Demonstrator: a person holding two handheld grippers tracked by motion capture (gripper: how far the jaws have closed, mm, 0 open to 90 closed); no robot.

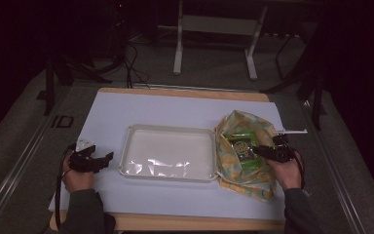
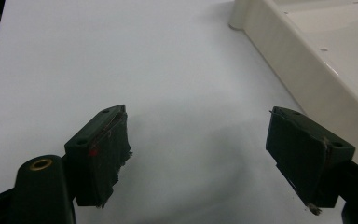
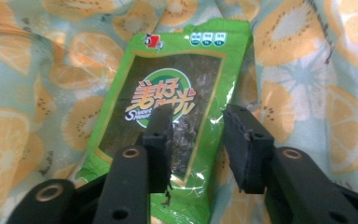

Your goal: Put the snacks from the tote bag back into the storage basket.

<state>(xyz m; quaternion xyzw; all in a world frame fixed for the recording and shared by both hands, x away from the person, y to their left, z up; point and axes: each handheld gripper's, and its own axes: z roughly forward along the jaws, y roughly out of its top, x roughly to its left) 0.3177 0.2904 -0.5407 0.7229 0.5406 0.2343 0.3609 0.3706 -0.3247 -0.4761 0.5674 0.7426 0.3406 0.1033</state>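
Overhead, white tray (image 1: 168,152) sits mid-table w/ a fruit-print cloth bag (image 1: 233,168) touching its right side; a green snack packet (image 1: 242,146) lies in the bag. L gripper (image 1: 104,160) rests left of tray. L gripper view: jaws wide apart over bare tabletop (image 2: 121,56), tray wall (image 2: 298,79) beside. R gripper view: right gripper (image 3: 196,135) jaws partly apart, just above the packet (image 3: 177,70), not closed on it.
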